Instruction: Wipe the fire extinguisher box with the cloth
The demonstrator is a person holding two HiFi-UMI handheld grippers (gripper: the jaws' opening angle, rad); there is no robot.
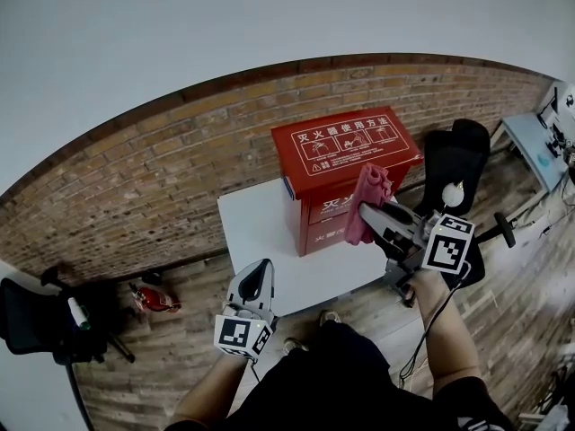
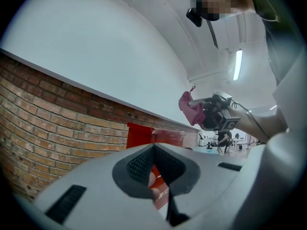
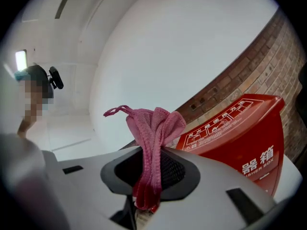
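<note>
- My right gripper (image 1: pixel 366 211) has its fingers closed on the pink cloth (image 3: pixel 152 143). They stand a little apart, only as far as the bunched fabric pinched between them keeps them.
- The cloth's loose end sticks up above the fingers in a crumpled tuft with a thin loop at the top, and a short tail hangs below them.
- My left gripper (image 1: pixel 259 272) has its fingers pressed together with nothing between them. It sits at the lower middle of the head view, off the near edge of the table, well apart from the box.
- The red fire extinguisher box (image 1: pixel 346 155) stands upright at the centre of the head view. Its lid is down, with white printed instructions on top, so I cannot see inside.
- In the head view the cloth lies over the box's front right edge, just below the lid. I cannot tell whether it touches.
- The box rests on a small white table (image 1: pixel 254 225).
- Behind the table runs a brick wall (image 1: pixel 135 169) with plain white wall above it. The floor (image 1: pixel 180 353) is wooden planks, and a black chair (image 1: pixel 454 160) stands to the right of the box.
</note>
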